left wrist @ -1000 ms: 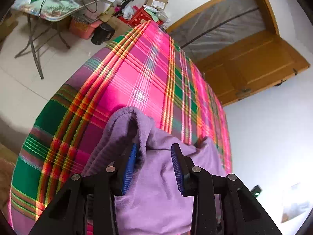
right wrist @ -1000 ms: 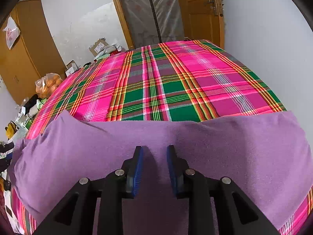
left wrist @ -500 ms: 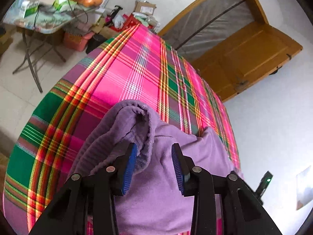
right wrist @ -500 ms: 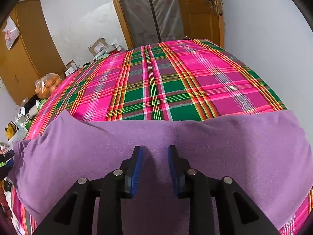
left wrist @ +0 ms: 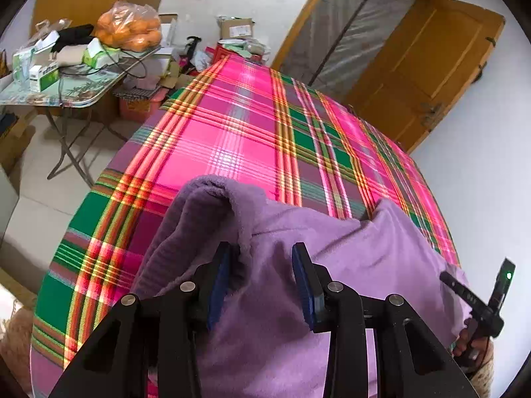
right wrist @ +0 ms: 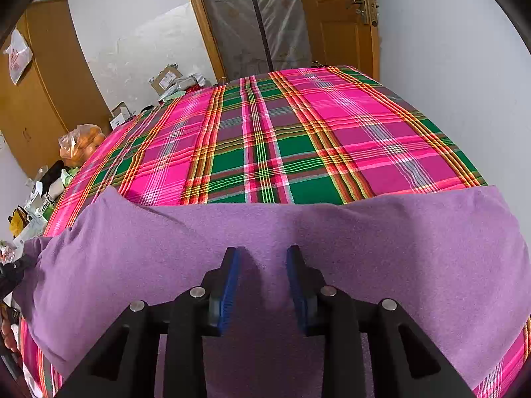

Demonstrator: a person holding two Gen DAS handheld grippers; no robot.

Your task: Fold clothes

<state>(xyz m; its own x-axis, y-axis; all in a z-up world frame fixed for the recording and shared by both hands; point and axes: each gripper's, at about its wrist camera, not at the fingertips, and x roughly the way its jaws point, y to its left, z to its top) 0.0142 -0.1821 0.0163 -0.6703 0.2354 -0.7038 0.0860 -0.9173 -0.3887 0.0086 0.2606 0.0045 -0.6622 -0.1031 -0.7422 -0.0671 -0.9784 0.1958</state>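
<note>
Purple garment on plaid bed, two tools over it.
Bed (right wrist: 298, 139): pink-green plaid cover. Purple fleece garment (right wrist: 365, 232): spread across the near edge, bunched fold at its left end. Left tool (left wrist: 260, 278) and right tool (right wrist: 262, 282): both released, fingers parted above the fabric.

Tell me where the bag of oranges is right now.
The bag of oranges sits on the folding table at upper left in the left wrist view, beside the bed.
</note>
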